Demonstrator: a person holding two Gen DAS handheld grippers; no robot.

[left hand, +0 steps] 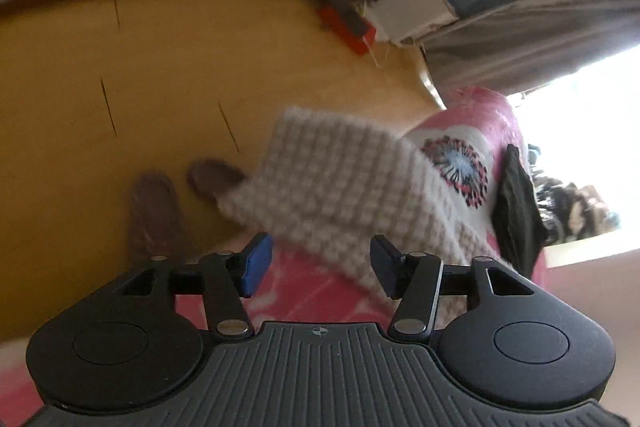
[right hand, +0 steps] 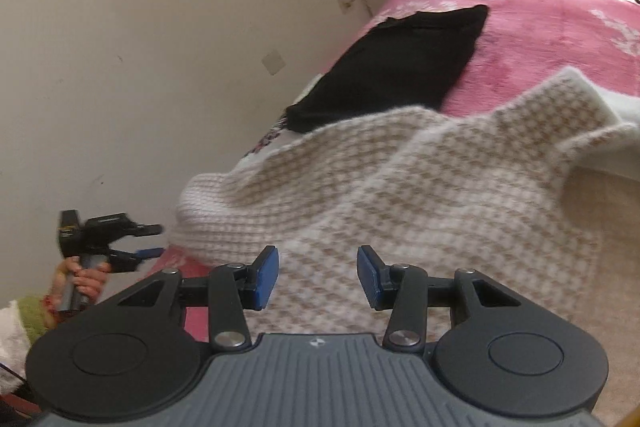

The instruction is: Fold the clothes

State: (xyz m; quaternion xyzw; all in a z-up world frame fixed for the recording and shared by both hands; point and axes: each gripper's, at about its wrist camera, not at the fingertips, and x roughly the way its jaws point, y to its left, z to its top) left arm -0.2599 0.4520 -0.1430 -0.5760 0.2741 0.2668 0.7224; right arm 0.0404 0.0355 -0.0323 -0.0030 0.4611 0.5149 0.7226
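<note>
Both pairs of fingers are gaping wide with nothing between them: the right gripper (right hand: pixel 318 277) is hovering over the sweater (right hand: pixel 400 195), the left gripper (left hand: pixel 318 267) at its edge. That checked knit is lying rumpled on the pink blanket (right hand: pixel 560 39), looking soft, thick and floppy; pinching a hem corner seems best. Beyond it, a black garment (right hand: pixel 400 67) is resting.

Right wrist view: sweater (right hand: pixel 400 195) lies on the blanket (right hand: pixel 560 43) at frame centre — dark garment (right hand: pixel 400 67) behind it, upper centre. Left gripper (right hand: pixel 148 241) sits at the left edge, beside the sweater's left hem.
</note>
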